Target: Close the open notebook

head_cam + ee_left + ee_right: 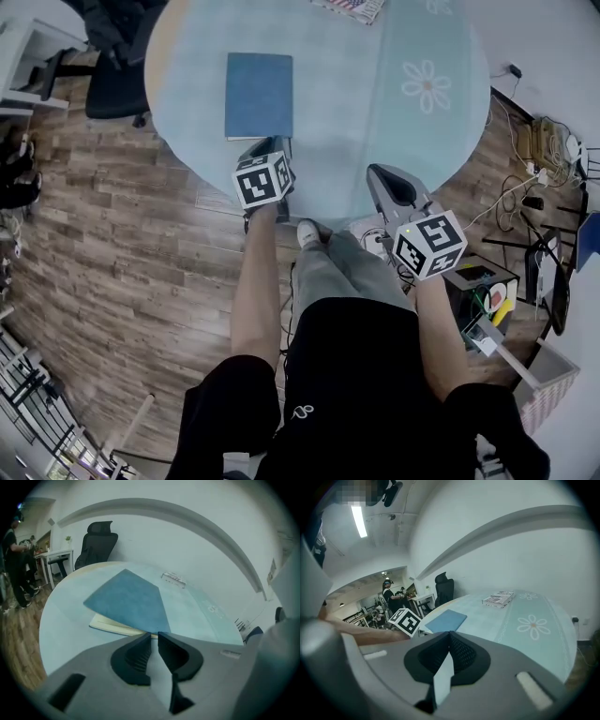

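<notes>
I counted one notebook [259,94] on the round table [375,122]. It lay just beyond the tips of my left gripper [267,145], almost touching them in the left gripper view, with its blue cover down over the cream pages. A sliver of page edge showed under the cover on the side left of the fingers.

The left fingers stood slightly apart with only a slim gap between them, and nothing was in that gap. The right gripper [377,171] had its two fingers brought together at the tips, holding nothing. From those fingers the notebook sat ahead and off to the left, well apart.

Two marker cubes showed, one on each gripper: the left cube [263,178] and the right cube [429,244]. Past both pairs of fingers, at the far rim, lay one flat printed box [349,7]. Two daisy prints [427,86] marked the cloth ahead of the right fingers. One black office chair [97,543] stood beyond the table, left of the left fingers.
</notes>
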Demonstrator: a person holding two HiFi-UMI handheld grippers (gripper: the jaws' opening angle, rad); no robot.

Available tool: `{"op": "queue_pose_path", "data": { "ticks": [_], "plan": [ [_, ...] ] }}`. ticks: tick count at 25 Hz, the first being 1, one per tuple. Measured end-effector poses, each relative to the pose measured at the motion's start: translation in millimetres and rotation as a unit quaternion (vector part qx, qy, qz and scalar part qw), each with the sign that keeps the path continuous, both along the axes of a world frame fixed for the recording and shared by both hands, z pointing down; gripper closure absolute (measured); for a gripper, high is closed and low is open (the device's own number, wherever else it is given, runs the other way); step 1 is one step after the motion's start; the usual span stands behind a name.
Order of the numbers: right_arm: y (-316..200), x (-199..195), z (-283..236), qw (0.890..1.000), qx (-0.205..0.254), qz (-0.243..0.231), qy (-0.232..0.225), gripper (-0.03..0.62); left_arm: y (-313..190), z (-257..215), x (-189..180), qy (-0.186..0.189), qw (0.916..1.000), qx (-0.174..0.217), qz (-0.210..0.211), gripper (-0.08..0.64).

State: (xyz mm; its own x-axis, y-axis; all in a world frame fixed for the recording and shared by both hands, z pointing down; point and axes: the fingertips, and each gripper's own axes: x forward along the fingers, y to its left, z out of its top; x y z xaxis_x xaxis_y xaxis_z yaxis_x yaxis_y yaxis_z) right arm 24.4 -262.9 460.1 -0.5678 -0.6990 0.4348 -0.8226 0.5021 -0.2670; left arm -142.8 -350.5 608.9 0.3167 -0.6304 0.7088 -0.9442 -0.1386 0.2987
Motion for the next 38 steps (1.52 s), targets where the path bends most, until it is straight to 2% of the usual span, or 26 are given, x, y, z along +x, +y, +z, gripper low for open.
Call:
{"op": "queue_pose_path", "data": {
  "ticks": [2,5,9,12,16,18,20,23,25,28,31,38],
  "plan": [
    [0,-5,-2,1.0,0.002,-0.006,0.0,0.586,3,3,-9,-0.015,0.9998,-0.013,-0.005,0.557],
    [-1,-10,-5,1.0,0.006,-0.011,0.001,0.586,11,-4,-16,-0.019,0.9997,-0.001,-0.015,0.552],
    [-9,-17,-17,1.0,0.024,-0.018,-0.006,0.586,13,-47,-25,-0.004,0.9963,0.071,-0.049,0.565],
    [-23,-23,-35,0.998,0.051,-0.017,-0.02,0.586,8,-100,-30,0.011,0.9866,0.148,-0.067,0.563],
    [-40,-41,-72,0.994,0.098,-0.014,-0.056,0.586,13,-172,-53,-0.001,0.9702,0.227,-0.085,0.563],
    [-47,-48,-99,0.988,0.128,-0.014,-0.08,0.586,17,-212,-65,-0.007,0.9589,0.267,-0.096,0.563],
    [-54,-55,-127,0.981,0.159,-0.013,-0.107,0.586,22,-257,-77,-0.011,0.9431,0.316,-0.102,0.563],
    [-68,-67,-166,0.973,0.195,-0.01,-0.125,0.586,25,-322,-86,-0.005,0.9132,0.394,-0.103,0.563],
    [-79,-75,-189,0.969,0.217,-0.008,-0.119,0.586,19,-350,-89,-0.022,0.9017,0.419,-0.105,0.565],
    [-93,-78,-211,0.965,0.243,0.004,-0.101,0.586,12,-365,-90,-0.052,0.8986,0.419,-0.12,0.565],
    [-95,-67,-212,0.966,0.244,0.02,-0.086,0.588,16,-364,-81,-0.04,0.8992,0.419,-0.121,0.565],
    [-75,-63,-199,0.969,0.241,0.008,-0.057,0.588,23,-344,-63,-0.034,0.907,0.408,-0.1,0.565]
  ]
}}
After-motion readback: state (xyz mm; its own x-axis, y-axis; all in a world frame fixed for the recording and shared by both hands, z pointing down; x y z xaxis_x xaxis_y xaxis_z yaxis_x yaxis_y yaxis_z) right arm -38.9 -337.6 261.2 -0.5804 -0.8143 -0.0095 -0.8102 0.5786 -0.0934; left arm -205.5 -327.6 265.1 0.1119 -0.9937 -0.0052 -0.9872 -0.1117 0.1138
